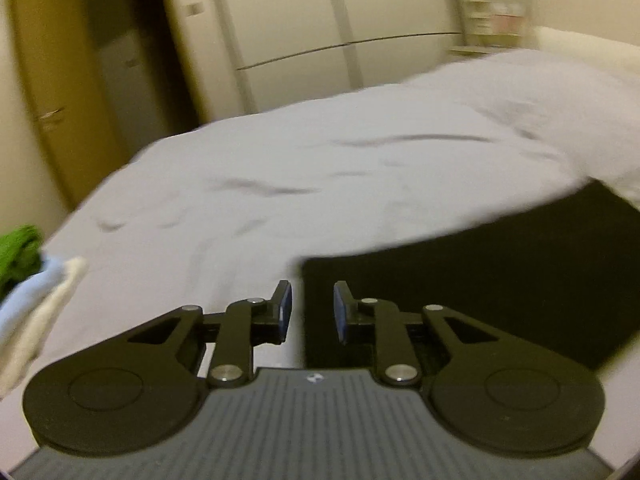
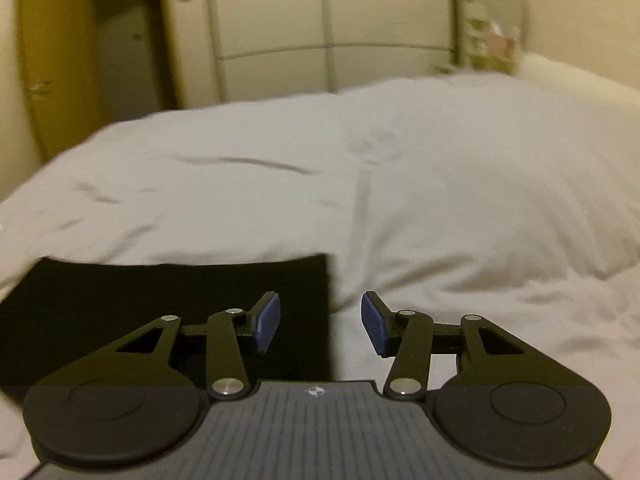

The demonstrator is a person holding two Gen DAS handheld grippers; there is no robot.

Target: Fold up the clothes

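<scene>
No readable writing; black garment (image 1: 500,280)

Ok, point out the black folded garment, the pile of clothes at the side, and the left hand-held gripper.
black folded garment (image 1: 500,272), left wrist view, on its flat top.
pile of clothes (image 1: 36,300), left wrist view, on the pale blue piece.
left hand-held gripper (image 1: 312,312), left wrist view, midway between its blue-padded fingertips, nothing between them.

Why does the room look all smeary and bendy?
Left wrist view: the bed sheet, door and shelf are smeared by motion blur, while the left gripper stays sharp. Right wrist view: the wardrobe lines bow from the fisheye lens, the light is dim and yellowish, and the black garment shows no detail.
</scene>
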